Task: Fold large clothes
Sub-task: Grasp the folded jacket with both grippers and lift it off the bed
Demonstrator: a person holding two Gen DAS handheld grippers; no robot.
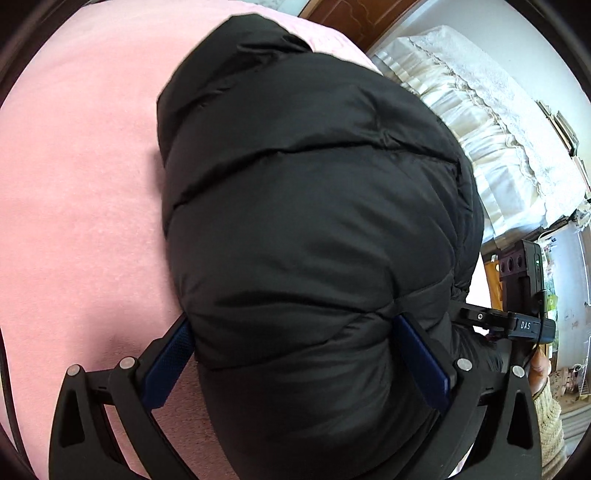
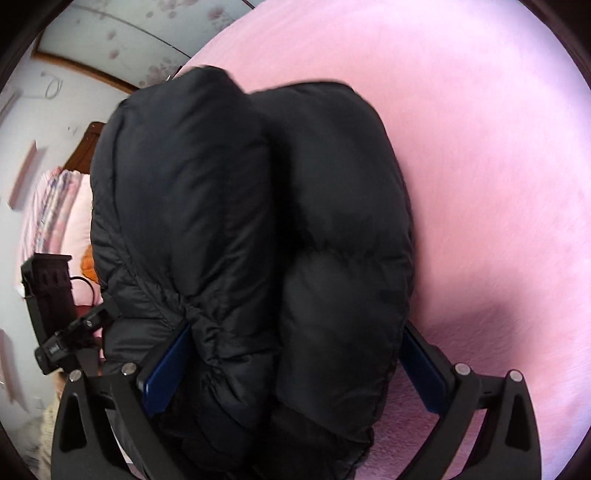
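Observation:
A black puffer jacket [image 1: 310, 221] lies bunched on a pink blanket [image 1: 81, 192]. My left gripper [image 1: 291, 328] has its blue-padded fingers [image 1: 168, 365] pressed on both sides of a thick fold of the jacket. My right gripper [image 2: 295, 332] likewise clamps a doubled-over bulge of the same jacket [image 2: 258, 229], with blue pads [image 2: 166, 373] on either side. The right gripper's body shows at the right edge of the left wrist view [image 1: 524, 325]; the left gripper's body shows at the left of the right wrist view [image 2: 62, 332]. The jacket hides the fingertips.
The pink blanket [image 2: 480, 166] covers the bed around the jacket. A cream ruffled bed cover [image 1: 491, 140] lies at the right. A wooden door [image 1: 340, 14] stands behind. A floral wall [image 2: 122, 40] and striped pink bedding [image 2: 55, 210] lie to the left.

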